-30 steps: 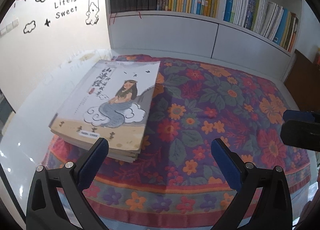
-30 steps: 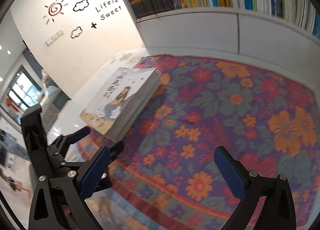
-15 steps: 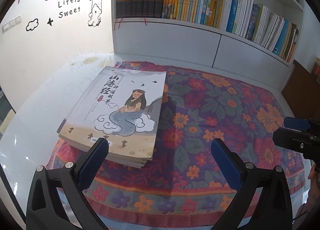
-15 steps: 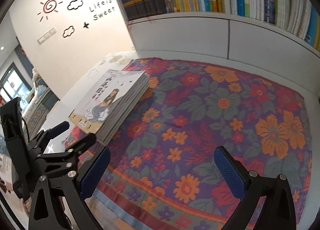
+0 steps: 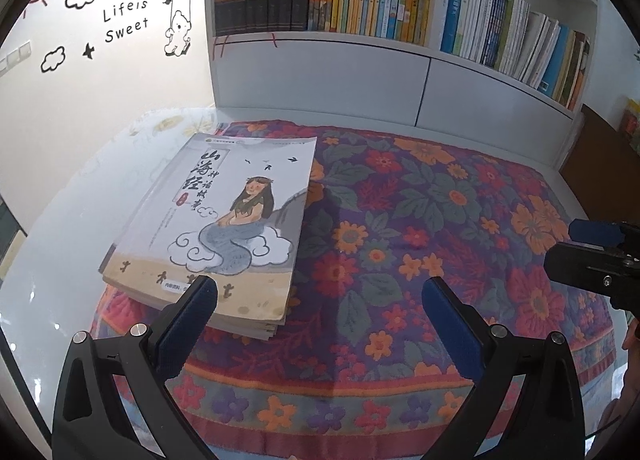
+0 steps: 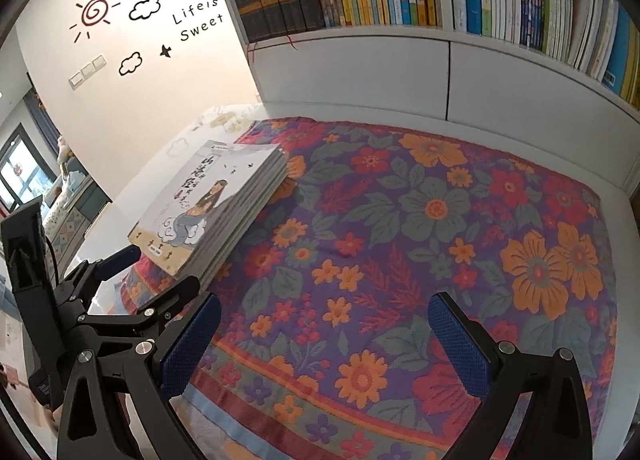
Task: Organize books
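While both tongs hang wide open and empty, the book stack (image 5: 216, 228) lies flat on the floral cloth (image 5: 420, 220) at the counter's left side; left tongs (image 5: 320, 296) face its near edge, presumably lining up a grasp; right tongs (image 6: 324, 314) idle.

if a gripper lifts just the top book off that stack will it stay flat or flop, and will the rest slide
The top book looks like a thin, glossy softcover, so it would probably droop if held by one edge. The stack is several similar thin books on a floral cloth; the smooth covers may shift when pushed.

The left tool (image 5: 320, 294) has advanced toward the book stack (image 5: 216, 228).
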Motion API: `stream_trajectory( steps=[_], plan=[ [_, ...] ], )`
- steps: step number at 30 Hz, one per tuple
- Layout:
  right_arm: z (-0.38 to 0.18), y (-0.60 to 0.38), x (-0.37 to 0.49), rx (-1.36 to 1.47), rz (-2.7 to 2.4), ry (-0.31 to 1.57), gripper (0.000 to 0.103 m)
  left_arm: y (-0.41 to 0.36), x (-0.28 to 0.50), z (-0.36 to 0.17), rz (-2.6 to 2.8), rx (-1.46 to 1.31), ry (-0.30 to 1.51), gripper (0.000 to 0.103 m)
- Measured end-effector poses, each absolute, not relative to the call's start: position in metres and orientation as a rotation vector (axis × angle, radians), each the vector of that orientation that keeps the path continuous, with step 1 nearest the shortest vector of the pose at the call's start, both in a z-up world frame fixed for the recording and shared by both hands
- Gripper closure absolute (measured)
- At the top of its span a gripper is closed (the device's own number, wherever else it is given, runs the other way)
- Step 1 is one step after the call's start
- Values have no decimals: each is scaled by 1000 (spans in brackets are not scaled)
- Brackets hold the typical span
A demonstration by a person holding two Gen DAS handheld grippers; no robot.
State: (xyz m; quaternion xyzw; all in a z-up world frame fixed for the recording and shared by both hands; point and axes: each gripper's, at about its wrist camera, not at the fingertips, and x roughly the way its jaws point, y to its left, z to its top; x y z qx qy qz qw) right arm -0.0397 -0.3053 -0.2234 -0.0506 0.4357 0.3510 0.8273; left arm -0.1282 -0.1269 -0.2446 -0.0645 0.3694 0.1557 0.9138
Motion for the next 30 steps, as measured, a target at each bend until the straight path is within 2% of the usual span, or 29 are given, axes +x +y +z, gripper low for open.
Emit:
stream_trajectory(
  steps=[11,20,30],
  plan=[
    [-223,-304,-41,-114,762,923,0,-129,-124,-243,309,-118,754,1],
    [-195,-320,-53,-61,754,801,0,-127,-135,-238,260,-198,754,1],
    [-198,-321,-48,-43,754,849,0,-135,-134,-236,279,-152,757,1]
  ],
)
